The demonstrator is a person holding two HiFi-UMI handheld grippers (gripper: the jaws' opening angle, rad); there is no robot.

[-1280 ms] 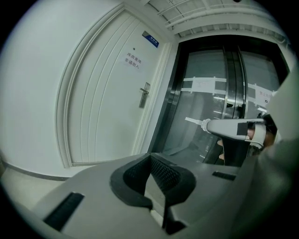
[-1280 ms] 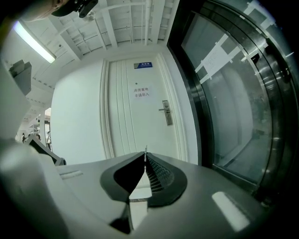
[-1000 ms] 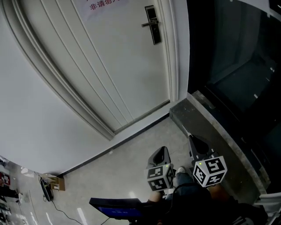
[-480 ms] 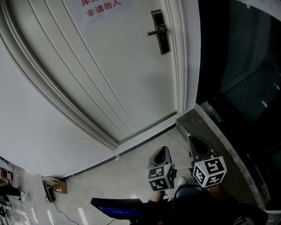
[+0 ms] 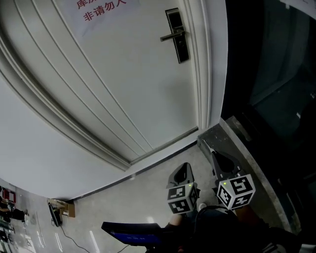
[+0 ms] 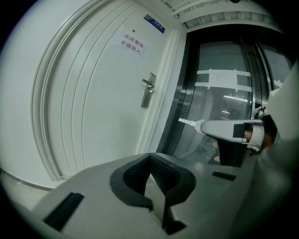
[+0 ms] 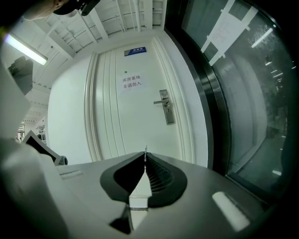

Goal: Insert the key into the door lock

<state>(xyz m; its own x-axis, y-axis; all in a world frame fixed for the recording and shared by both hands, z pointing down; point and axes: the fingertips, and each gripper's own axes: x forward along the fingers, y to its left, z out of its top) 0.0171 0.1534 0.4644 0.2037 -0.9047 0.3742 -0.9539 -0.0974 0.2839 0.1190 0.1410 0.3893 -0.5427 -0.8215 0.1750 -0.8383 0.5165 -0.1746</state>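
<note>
- Since half a second ago the door lock (image 5: 177, 35) has slid a little up and to the left in the head view, while both tongs have kept almost the same place low in that picture.
- The right tongs (image 5: 217, 159) are pressed together on the key (image 7: 145, 151). In the right gripper view it shows as a thin metal edge standing out past the pad tips.
- From the left gripper view, the key blade (image 6: 188, 122) sticks out of the right tongs' front end, in open air before the dark glass wall (image 6: 219, 93).
- The key is well apart from the door lock and touches nothing but the pads that pinch it.
- The left tongs (image 5: 183, 171) are also pressed together, with nothing between their pads. They sit just beside the right tongs, on their left, above the pale floor (image 5: 148, 188).
- The door lock is a dark upright plate near the right edge of the white door (image 5: 123, 89), with a lever handle (image 5: 169, 36) pointing left from it.
- In the right gripper view the door lock stands above and slightly right of the key's tip.
- A paper notice (image 5: 98, 10) with red print hangs on the door's upper part.
- A grey stone ledge (image 5: 237, 148) runs along the foot of the glass wall, right of the door.
</note>
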